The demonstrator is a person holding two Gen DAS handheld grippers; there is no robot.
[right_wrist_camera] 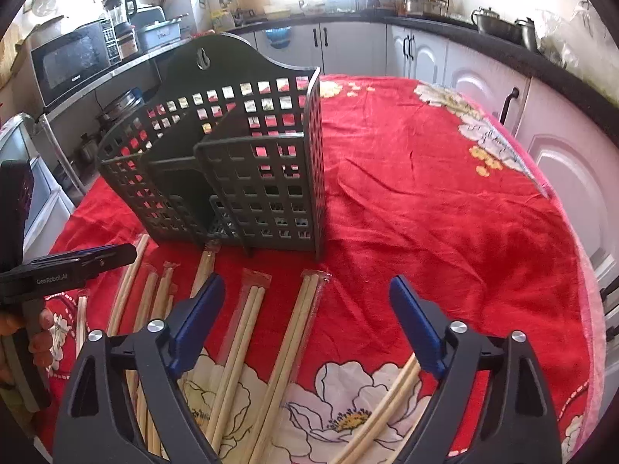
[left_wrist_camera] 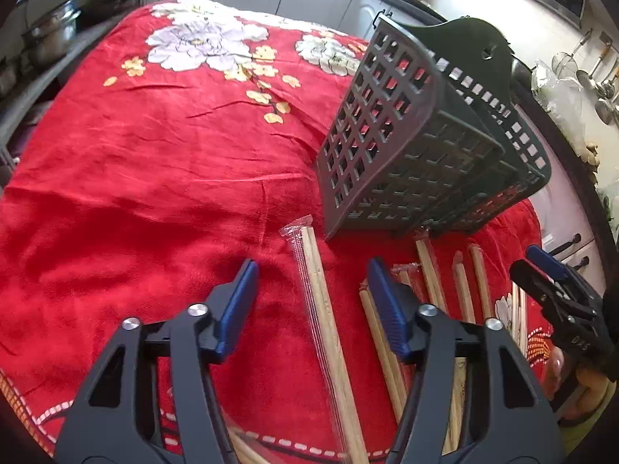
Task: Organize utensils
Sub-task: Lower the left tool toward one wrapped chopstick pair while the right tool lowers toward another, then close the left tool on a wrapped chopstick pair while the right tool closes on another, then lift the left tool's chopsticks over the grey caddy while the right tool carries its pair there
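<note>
Chopsticks (right_wrist_camera: 240, 332) before basket (right_wrist_camera: 240, 178)

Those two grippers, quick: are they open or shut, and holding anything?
Left gripper: open, fingers spread wide over a wrapped pair of chopsticks, holding nothing.
Right gripper: open, fingers wide apart above the chopsticks on the red cloth, holding nothing.

Table under red floral cloth (right_wrist_camera: 445, 201), wrinkled, white and yellow flowers printed at the far and near ends. Dark green lattice caddy (right_wrist_camera: 240, 178) stands upright on the cloth. Just in front of it, wrapped chopstick pairs (right_wrist_camera: 240, 348) lie in a rough row, most pointing toward the caddy.
</note>
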